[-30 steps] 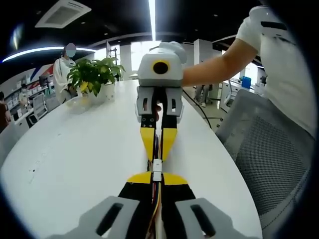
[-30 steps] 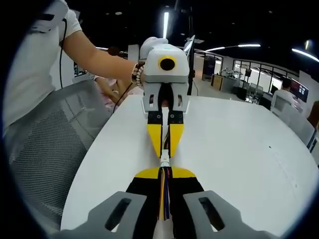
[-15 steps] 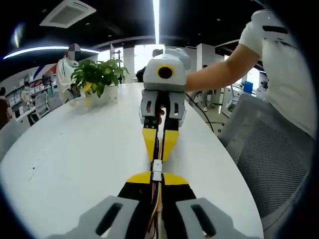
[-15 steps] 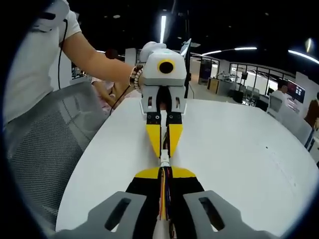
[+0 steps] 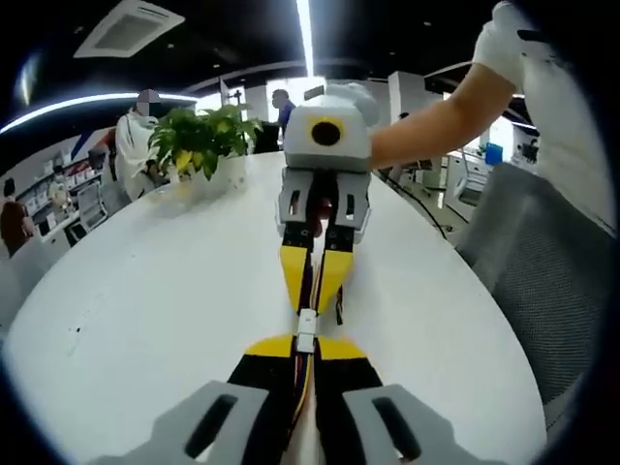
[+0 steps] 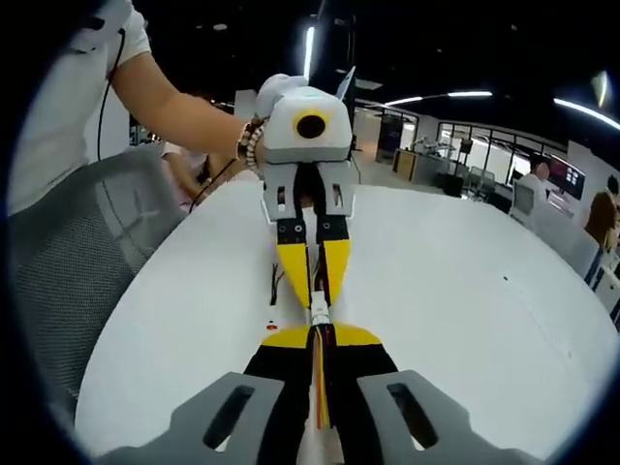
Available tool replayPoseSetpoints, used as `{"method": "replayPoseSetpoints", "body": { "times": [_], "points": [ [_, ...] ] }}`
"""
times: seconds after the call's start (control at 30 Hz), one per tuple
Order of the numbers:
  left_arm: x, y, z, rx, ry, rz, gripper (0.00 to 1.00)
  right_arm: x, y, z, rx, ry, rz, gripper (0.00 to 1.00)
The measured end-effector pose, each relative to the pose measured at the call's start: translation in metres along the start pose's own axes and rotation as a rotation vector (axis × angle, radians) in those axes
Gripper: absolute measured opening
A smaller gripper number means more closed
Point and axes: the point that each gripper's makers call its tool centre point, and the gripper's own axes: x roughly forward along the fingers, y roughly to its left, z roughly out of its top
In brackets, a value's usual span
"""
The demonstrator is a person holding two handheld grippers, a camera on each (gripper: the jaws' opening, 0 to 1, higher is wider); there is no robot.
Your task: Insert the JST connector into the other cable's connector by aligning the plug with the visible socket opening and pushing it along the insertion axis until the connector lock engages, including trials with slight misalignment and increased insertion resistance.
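Note:
My left gripper (image 5: 304,347) is shut on a bundle of coloured wires that ends in a small white JST connector (image 5: 306,327) just past its yellow tips. Facing it tip to tip is my right gripper (image 5: 311,302), shut on the other cable. In the right gripper view, my right gripper (image 6: 320,335) holds coloured wires leading into the white connector (image 6: 319,312), and the left gripper (image 6: 315,296) meets it head-on. The two white housings touch in one straight line above the white table (image 5: 145,291). Whether the lock has caught cannot be seen.
A potted plant (image 5: 199,140) stands at the table's far left side. A grey mesh chair (image 5: 542,291) sits by the table edge, also the mesh chair (image 6: 68,281). Loose dark wire ends (image 6: 275,283) hang beside the jaws. People stand far behind.
The two grippers stay tip to tip on the joined connector. Both views have swung a little, so more table shows and the dark wire ends beside the jaws have come into sight.

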Motion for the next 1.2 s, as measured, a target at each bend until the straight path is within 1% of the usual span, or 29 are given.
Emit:
{"method": "replayPoseSetpoints", "body": {
  "times": [0.3,0.43,0.53,0.6,0.77,0.9,1.0,1.03,1.2],
  "points": [
    [0.010,0.020,-0.020,-0.035,0.026,-0.002,0.01,0.015,-0.020,-0.017,0.045,0.004,0.015,0.03],
    [0.014,0.029,-0.027,-0.062,0.014,-0.001,0.01,0.019,-0.028,-0.024,0.074,-0.008,0.010,0.03],
    [0.016,0.034,-0.032,-0.101,0.012,0.004,0.01,0.022,-0.032,-0.029,0.090,-0.012,0.008,0.03],
    [0.017,0.034,-0.034,-0.117,0.003,-0.003,0.01,0.023,-0.032,-0.031,0.100,-0.016,0.011,0.03],
    [0.019,0.033,-0.038,-0.122,0.013,-0.008,0.01,0.026,-0.031,-0.036,0.110,-0.012,0.019,0.04],
    [0.019,0.034,-0.039,-0.136,0.015,-0.004,0.01,0.027,-0.033,-0.037,0.127,-0.012,0.019,0.04],
    [0.020,0.035,-0.040,-0.152,0.015,0.002,0.04,0.028,-0.034,-0.037,0.130,-0.016,0.016,0.04],
    [0.021,0.035,-0.038,-0.153,0.006,0.004,0.05,0.028,-0.034,-0.037,0.132,-0.016,0.014,0.04],
    [0.022,0.033,-0.038,-0.139,0.014,0.005,0.06,0.029,-0.034,-0.036,0.136,-0.017,0.013,0.05]
  ]
}}
